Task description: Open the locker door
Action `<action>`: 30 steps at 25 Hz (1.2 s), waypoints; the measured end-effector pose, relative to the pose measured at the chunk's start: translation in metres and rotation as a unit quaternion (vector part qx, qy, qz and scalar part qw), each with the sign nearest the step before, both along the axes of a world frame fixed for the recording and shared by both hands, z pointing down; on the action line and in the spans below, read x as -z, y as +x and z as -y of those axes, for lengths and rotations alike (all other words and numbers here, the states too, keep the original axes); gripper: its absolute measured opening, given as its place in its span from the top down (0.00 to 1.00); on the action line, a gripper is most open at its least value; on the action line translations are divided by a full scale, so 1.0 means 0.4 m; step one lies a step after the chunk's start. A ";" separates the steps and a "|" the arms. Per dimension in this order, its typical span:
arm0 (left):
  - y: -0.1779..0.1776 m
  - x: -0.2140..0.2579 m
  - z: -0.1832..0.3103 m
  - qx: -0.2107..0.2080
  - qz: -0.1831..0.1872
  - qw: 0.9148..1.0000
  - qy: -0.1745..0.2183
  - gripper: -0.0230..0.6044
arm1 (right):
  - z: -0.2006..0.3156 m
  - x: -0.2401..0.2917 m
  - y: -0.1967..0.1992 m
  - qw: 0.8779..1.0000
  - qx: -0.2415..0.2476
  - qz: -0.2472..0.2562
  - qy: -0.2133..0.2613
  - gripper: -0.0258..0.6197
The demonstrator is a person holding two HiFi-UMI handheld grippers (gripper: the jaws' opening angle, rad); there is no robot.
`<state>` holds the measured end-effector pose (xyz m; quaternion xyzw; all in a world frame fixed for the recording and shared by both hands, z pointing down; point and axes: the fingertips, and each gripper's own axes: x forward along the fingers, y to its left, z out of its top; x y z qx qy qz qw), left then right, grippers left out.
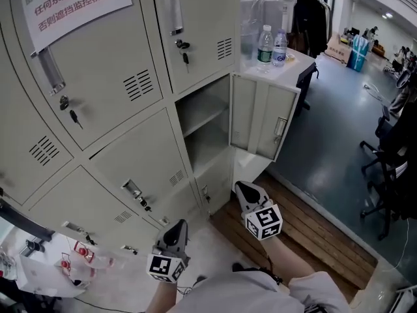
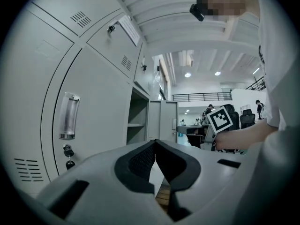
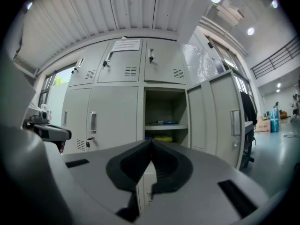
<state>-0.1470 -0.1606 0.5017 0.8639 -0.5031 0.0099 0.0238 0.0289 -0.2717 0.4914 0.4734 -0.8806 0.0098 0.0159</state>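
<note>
Facing a bank of pale grey metal lockers (image 1: 117,77). Straight ahead of the right hand-held gripper (image 1: 240,185), and apart from it: an open locker compartment (image 1: 203,132). Pale grey metal locker door (image 1: 264,116) swung wide to that hand-held gripper's right, with a recessed metal handle (image 1: 280,128) on its face.

Inside the compartment, one shelf carrying a flat bluish item (image 3: 165,122). Below it something yellow (image 3: 162,138), neither clear enough to name.

Right hand-held gripper clenched, dark pads tip to tip, nothing between them, touching nothing. Left hand-held gripper (image 1: 178,223) lower and to the left, likewise clenched and empty, pointing along the locker fronts toward the open door. To its left, a closed door with a clear-fronted pull handle (image 2: 68,116) and a small key (image 2: 68,151) hanging in the lock beneath.

Beyond the open door, farther right of both, a white worktop (image 1: 296,64) with two clear plastic water bottles (image 1: 264,44). High above the left hand-held gripper, a white paper notice with red print (image 1: 71,2) on an upper door. Under the right hand-held gripper, a strip of brown wooden planks (image 1: 313,230).
</note>
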 end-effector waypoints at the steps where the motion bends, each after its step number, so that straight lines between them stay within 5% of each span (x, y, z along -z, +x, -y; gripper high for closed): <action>1: 0.000 0.003 -0.002 -0.002 0.001 1.000 0.004 0.95 | -0.018 0.000 -0.013 1.000 0.007 -0.002 0.003 0.94; 13: -0.019 0.016 -0.007 0.018 0.014 1.000 0.013 0.95 | -0.130 -0.006 -0.097 0.998 0.057 0.001 0.008 0.94; 30: -0.025 0.024 -0.006 0.018 0.015 1.000 0.013 0.95 | -0.146 -0.008 -0.123 0.998 0.059 0.016 -0.001 0.94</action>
